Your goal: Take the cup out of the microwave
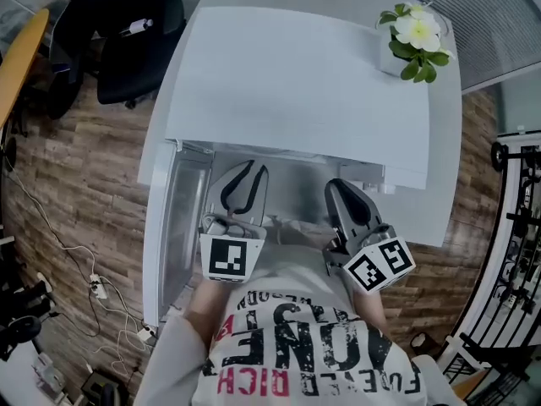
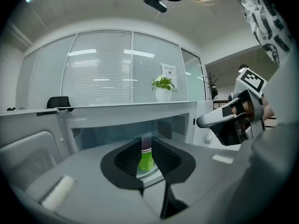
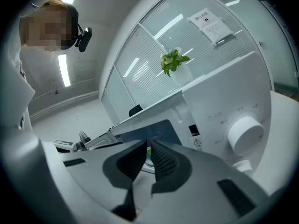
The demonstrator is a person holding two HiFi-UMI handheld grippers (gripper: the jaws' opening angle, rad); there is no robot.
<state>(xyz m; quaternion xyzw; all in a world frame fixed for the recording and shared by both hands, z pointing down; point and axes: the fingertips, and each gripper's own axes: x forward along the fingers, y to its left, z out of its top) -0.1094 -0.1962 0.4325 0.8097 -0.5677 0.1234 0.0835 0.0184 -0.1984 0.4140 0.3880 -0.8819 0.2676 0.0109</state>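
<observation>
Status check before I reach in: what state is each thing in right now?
Microwave door: swung open.
Cup: upright inside, not gripped.
Left gripper: jaws slightly apart, empty.
Right gripper: jaws slightly apart, empty.
Potted plant: upright on top of the microwave.

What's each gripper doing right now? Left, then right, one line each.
Left gripper: jaws slightly apart, empty; the green cup sits beyond them in the microwave.
Right gripper: jaws slightly apart, holding nothing.
</observation>
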